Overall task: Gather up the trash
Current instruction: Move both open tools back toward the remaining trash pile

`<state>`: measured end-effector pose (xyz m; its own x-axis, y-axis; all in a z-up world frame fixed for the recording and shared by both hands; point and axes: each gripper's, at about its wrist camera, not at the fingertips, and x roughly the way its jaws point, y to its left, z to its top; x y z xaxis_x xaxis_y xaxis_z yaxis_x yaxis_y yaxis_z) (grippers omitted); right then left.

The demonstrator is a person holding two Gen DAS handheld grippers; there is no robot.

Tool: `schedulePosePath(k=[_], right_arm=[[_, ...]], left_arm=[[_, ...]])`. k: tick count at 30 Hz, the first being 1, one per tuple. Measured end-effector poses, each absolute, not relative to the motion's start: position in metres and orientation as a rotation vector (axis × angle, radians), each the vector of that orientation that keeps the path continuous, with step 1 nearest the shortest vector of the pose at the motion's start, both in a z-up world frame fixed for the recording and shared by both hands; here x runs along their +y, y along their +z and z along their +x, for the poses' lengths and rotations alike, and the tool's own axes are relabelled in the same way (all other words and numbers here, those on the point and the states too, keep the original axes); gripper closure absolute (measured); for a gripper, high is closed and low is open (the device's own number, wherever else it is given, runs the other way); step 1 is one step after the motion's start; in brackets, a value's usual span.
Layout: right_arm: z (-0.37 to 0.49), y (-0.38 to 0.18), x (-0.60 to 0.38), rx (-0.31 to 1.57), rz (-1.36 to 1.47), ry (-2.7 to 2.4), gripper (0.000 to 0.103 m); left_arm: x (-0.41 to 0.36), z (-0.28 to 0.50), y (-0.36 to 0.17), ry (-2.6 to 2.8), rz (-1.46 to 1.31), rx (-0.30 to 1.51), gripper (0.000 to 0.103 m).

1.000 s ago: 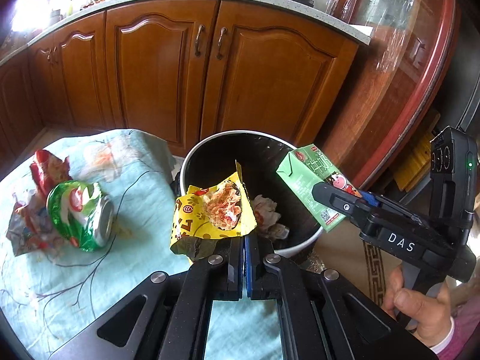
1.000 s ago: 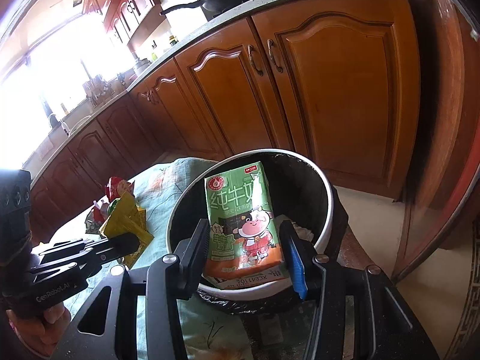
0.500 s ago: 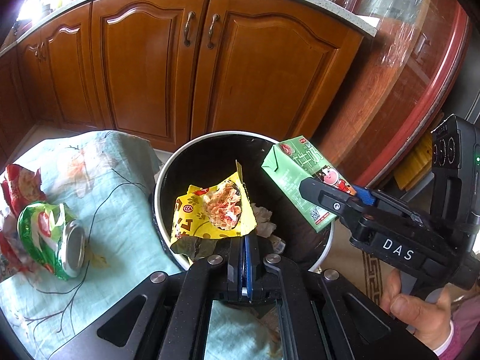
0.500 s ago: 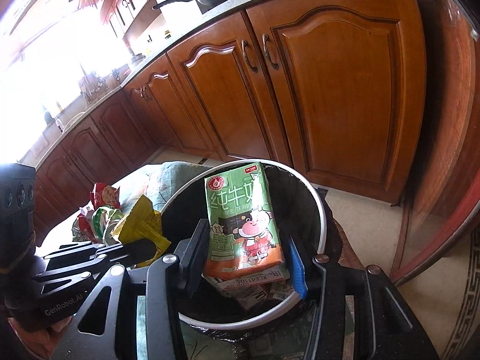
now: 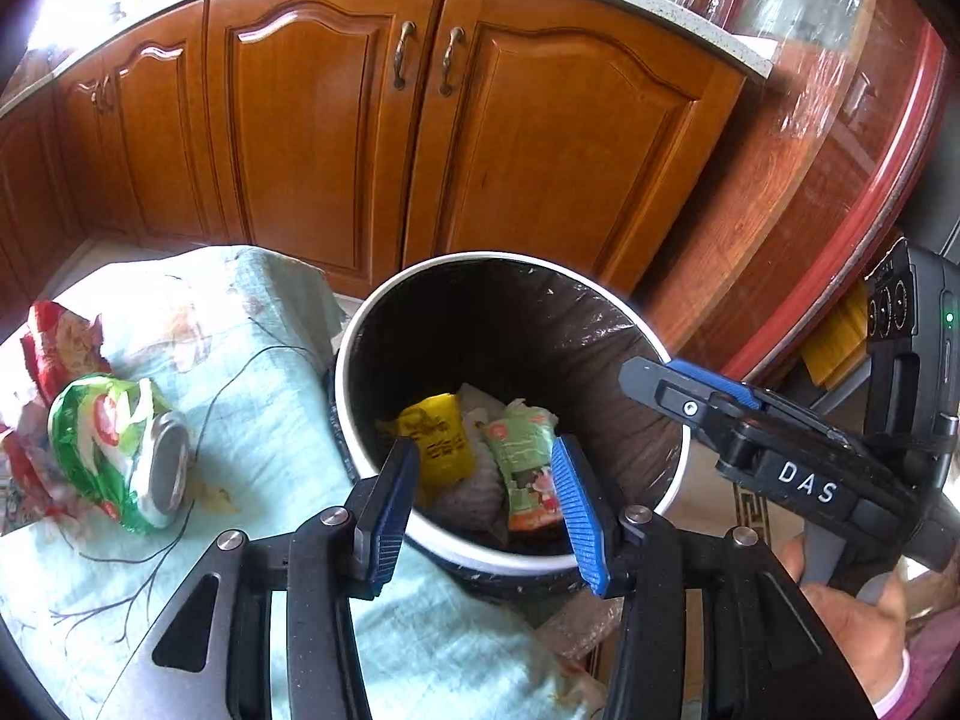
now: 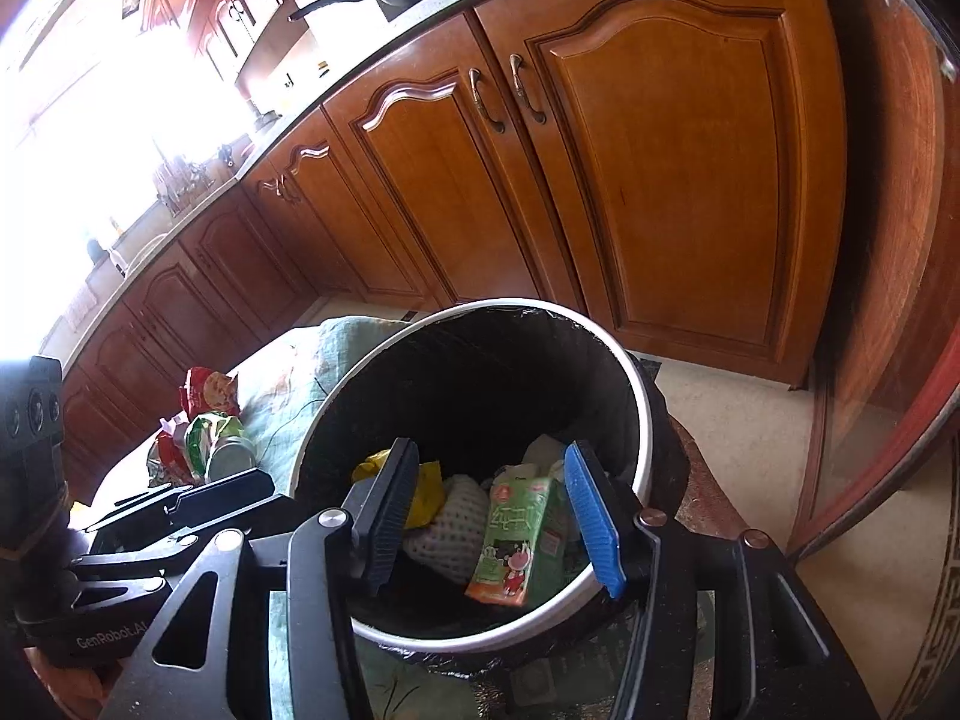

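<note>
Both grippers tilt down over the bin (image 5: 672, 480). The left gripper (image 5: 483, 504) has just been opening, nothing between its jaws; the right gripper (image 6: 492, 516) has just widened too, holding nothing. The yellow wrapper (image 5: 438, 438) and green carton (image 6: 510, 540) lie inside the bin. Left of it, a crushed can (image 5: 120, 450) rests on the cloth (image 5: 270, 372).
</note>
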<state>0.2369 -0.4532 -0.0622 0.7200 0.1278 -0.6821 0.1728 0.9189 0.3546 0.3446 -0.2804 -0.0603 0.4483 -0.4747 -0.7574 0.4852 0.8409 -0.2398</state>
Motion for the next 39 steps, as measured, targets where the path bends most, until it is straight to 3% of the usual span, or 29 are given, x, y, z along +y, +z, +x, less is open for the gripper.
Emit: schedulePosePath(k=[5, 14, 39], right_arm=[[0.228, -0.056, -0.441, 0.747, 0.422, -0.012, 0.037], [0.211, -0.046, -0.404, 0.710, 0.445, 0.040, 0.030], [0.233, -0.057, -0.272, 0.789, 0.360, 0.260, 0.029]], left_arm=[[-0.252, 0.329, -0.062, -0.567, -0.014, 0.911, 0.052], [-0.187, 0.301, -0.063, -0.451, -0.090, 0.884, 0.052], [-0.043, 0.253, -0.063, -0.221, -0.259, 0.886, 0.051]])
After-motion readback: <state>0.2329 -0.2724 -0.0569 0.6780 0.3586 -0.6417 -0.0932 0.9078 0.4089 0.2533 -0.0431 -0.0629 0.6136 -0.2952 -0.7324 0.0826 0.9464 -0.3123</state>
